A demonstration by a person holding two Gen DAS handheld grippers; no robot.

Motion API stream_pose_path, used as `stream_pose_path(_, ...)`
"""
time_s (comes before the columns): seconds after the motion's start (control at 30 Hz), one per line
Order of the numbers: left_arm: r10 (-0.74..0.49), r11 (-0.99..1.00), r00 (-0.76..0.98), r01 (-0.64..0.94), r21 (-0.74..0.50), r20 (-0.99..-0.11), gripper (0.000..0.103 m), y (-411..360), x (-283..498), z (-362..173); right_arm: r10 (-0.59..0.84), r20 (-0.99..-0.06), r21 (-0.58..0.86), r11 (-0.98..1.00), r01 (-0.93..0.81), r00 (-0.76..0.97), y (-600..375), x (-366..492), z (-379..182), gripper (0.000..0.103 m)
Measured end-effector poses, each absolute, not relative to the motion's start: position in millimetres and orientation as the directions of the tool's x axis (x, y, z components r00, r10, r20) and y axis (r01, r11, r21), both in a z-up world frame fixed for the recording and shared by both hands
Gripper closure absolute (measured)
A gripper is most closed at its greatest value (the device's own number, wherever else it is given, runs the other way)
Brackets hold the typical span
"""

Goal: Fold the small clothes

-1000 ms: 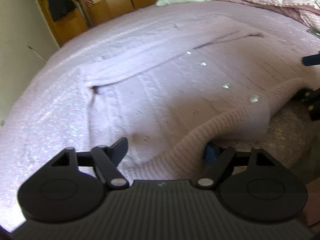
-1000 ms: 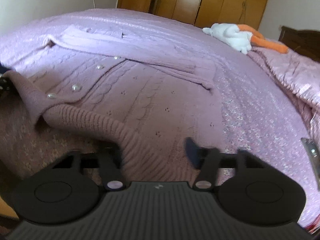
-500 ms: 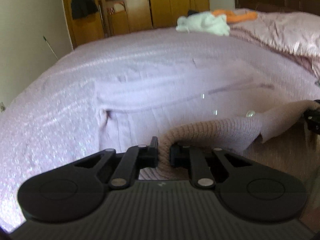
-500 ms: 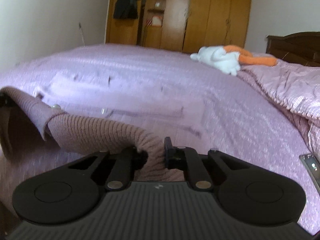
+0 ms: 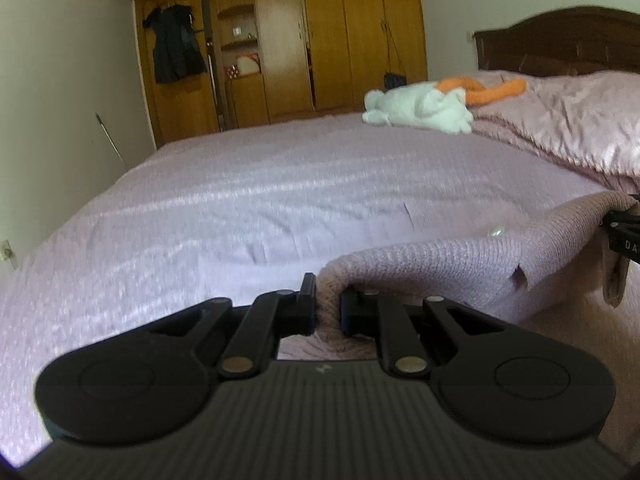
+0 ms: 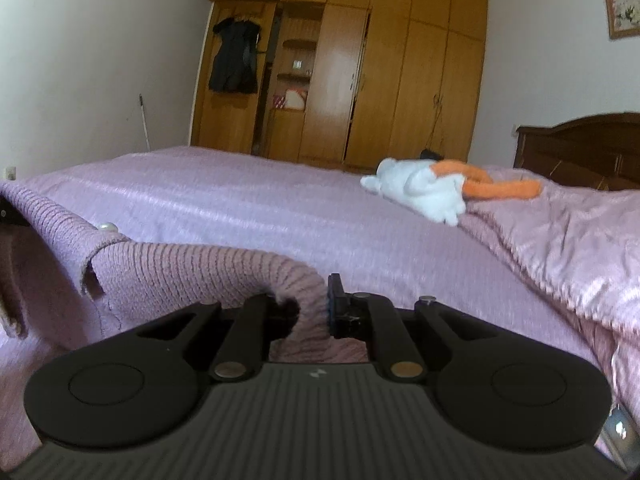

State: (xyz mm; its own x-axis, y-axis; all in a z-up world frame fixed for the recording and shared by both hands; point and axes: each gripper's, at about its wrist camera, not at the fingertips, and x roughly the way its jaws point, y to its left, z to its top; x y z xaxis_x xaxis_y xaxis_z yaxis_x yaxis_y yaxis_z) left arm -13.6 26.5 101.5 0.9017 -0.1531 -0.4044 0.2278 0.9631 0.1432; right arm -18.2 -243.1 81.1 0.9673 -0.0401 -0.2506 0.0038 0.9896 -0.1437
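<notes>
Pink ribbed cardigan (image 5: 460, 264) hem clamped in left gripper (image 5: 328, 306) and right gripper (image 6: 310, 306), raised off bed (image 5: 240, 200).
Pearl button (image 6: 107, 227) on cardigan; wooden wardrobe (image 6: 360, 80) beyond bed.

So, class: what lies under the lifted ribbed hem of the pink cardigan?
Under the ribbed hem, between the left gripper and right gripper, only the cardigan's own hanging knit shows. The bedspread beneath is covered.

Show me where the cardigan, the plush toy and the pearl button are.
cardigan (image 6: 192, 268), right wrist view, ribbed hem
plush toy (image 6: 420, 190), right wrist view, white body
pearl button (image 6: 107, 227), right wrist view, its middle
</notes>
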Motion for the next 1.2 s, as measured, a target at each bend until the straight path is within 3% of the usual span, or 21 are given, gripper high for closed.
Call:
stream_pose_path(0.37,-0.118,0.969,0.931,0.184,0.167,-0.345,0.09,12,72,123,-0.076,-0.259,-0.208,0.978,0.022,0.963,-235,92,76,0.092)
stream_pose_path(0.57,-0.089,0.969,0.902,0.176,0.172,-0.422,0.09,9,126,92,-0.101,-0.36,-0.201,0.979,0.028,0.927,-230,144,27,0.092)
stream_pose_path(0.77,-0.047,0.971,0.869,0.155,0.181,-0.493,0.09,8,167,49,-0.114,-0.525,-0.186,0.982,0.017,0.843,-230,188,-23,0.091)
stream_pose_path(0.9,-0.039,0.976,0.839,0.148,0.158,-0.542,0.087,10,185,32,-0.097,-0.534,-0.16,0.987,0.012,0.84,-234,194,-30,0.089)
stream_pose_path(0.97,-0.035,0.976,0.825,0.15,0.158,-0.563,0.084,11,188,30,-0.069,-0.547,-0.122,0.992,0.002,0.834,-238,191,-26,0.084)
stream_pose_path(1.03,-0.023,0.979,0.815,0.137,0.154,-0.579,0.067,15,185,34,-0.033,-0.551,-0.073,0.997,-0.008,0.834,-249,186,-19,0.068)
stream_pose_path(1.1,-0.024,0.983,0.815,0.125,0.136,-0.579,0.057,21,179,42,-0.016,-0.539,-0.038,0.999,-0.005,0.842,-257,174,-12,0.053)
stream_pose_path(1.2,-0.062,0.985,0.819,0.143,0.099,-0.57,0.055,33,164,58,0.005,-0.519,-0.009,1.0,-0.012,0.855,-269,150,0,0.047)
